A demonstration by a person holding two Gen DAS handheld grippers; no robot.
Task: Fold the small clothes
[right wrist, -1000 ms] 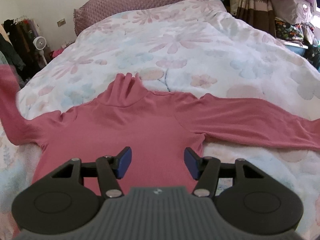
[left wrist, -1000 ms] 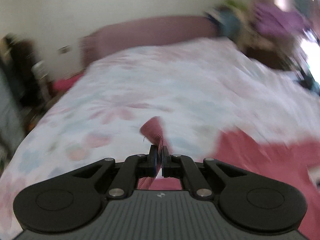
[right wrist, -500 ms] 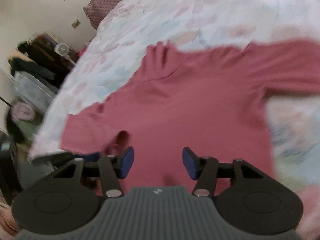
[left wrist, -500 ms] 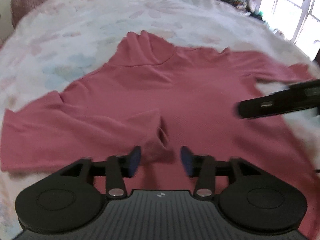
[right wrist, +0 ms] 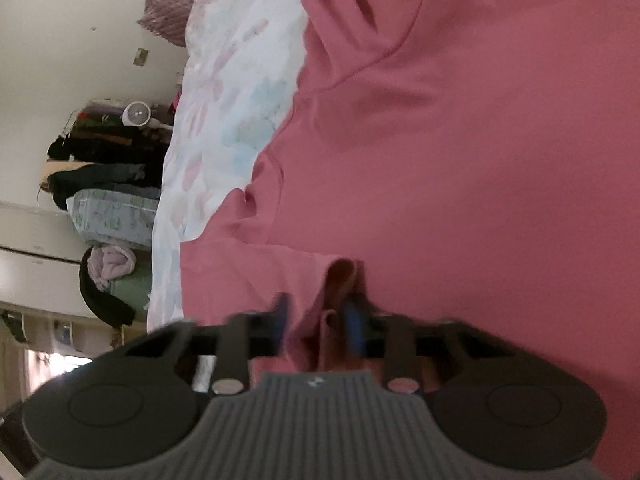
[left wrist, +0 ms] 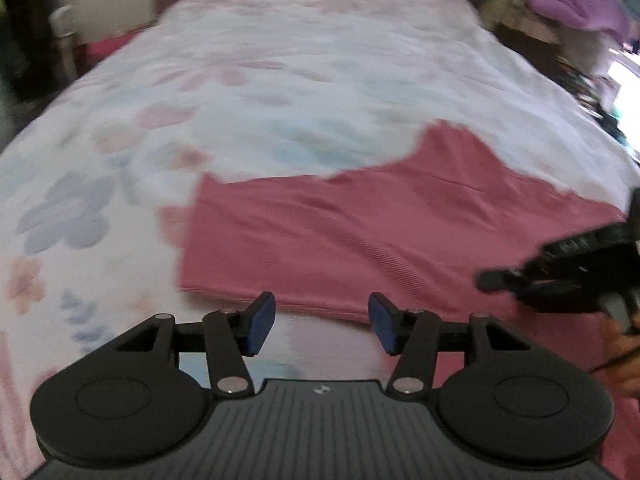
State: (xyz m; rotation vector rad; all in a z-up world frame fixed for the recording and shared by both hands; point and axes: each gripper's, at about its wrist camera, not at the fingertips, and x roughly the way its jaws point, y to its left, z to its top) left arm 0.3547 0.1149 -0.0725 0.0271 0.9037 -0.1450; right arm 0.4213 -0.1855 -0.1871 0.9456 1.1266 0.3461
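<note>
A pink long-sleeved turtleneck shirt (left wrist: 360, 232) (right wrist: 480, 160) lies flat on the flowered bed cover (left wrist: 280, 80). Its left sleeve is folded in over the body. My left gripper (left wrist: 322, 326) is open with nothing between its blue pads, just short of the folded sleeve's near edge. The right gripper (right wrist: 318, 320) is rolled sideways, and its jaws are closing on the bunched sleeve cuff (right wrist: 336, 280), which fills the gap between the pads. In the left wrist view the right gripper (left wrist: 504, 280) comes in from the right, low over the shirt. The collar (right wrist: 344, 12) points toward the pillow.
A mauve pillow (right wrist: 172, 12) lies at the bed's head. A fan (right wrist: 136, 114) and piled dark clothes (right wrist: 100, 160) stand beside the bed. Purple bedding (left wrist: 572, 4) is heaped at the far right. A hand (left wrist: 624, 360) shows at the right edge.
The left gripper let go of the sleeve cuff, opened and dropped toward the shirt's left side. The right gripper rolled, swung over to the folded sleeve and closed around its cuff.
</note>
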